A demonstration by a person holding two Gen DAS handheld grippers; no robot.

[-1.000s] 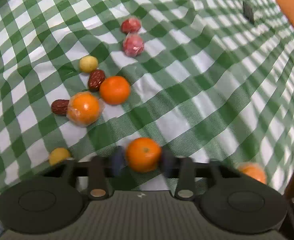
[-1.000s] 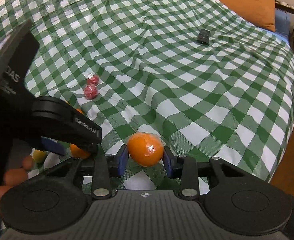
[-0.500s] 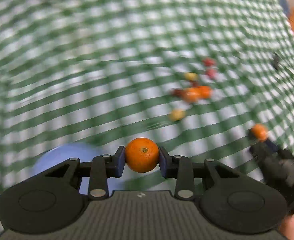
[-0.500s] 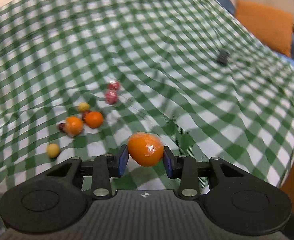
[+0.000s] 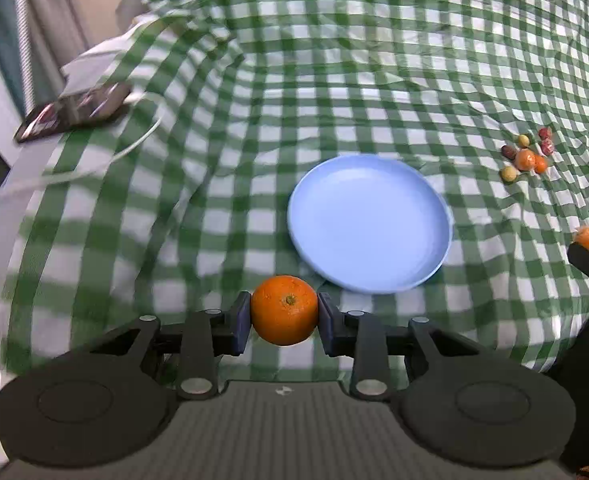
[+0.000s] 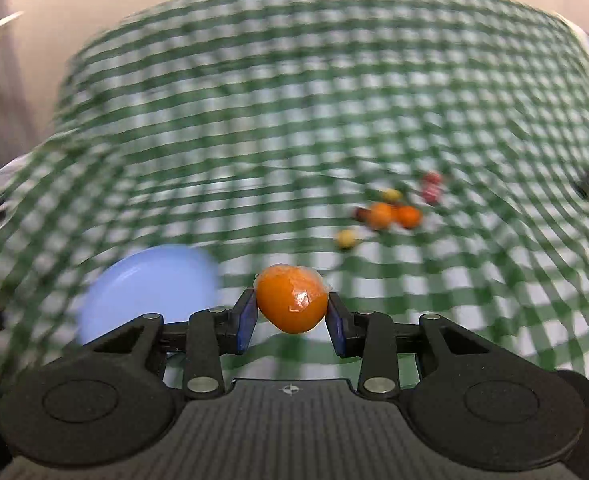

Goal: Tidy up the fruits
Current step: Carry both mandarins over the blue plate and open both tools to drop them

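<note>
- Carrying one fruit in each tool, the person is in the middle of the sorting job, as I judge it.
- The left gripper (image 5: 284,322) is clenched on a bare orange (image 5: 284,310); both pads press its sides and the stem end faces the camera.
- The right gripper (image 6: 291,322) is clenched on a wrapped orange (image 6: 292,298), which has a clear film around it; the pads touch it on both sides.
- The blue plate (image 5: 368,222) lies just ahead of the left gripper and a little to its right, flat on the checked cloth (image 5: 254,120). Nothing is in it yet.
- From the right gripper the same plate is ahead to the left, near the left finger, but this view is blurred.
- The remaining fruits (image 5: 526,154) lie in a small group far ahead and to the right of the left gripper: two orange ones, two small yellow ones, one or two dark ones and two red wrapped ones, as far as I can tell.
- A phone (image 5: 74,110) with a white cable is far ahead on the left, not part of the job.
- Done: two oranges are lifted. Left: to put them down, probably in the plate, and then to collect the whole group.
</note>
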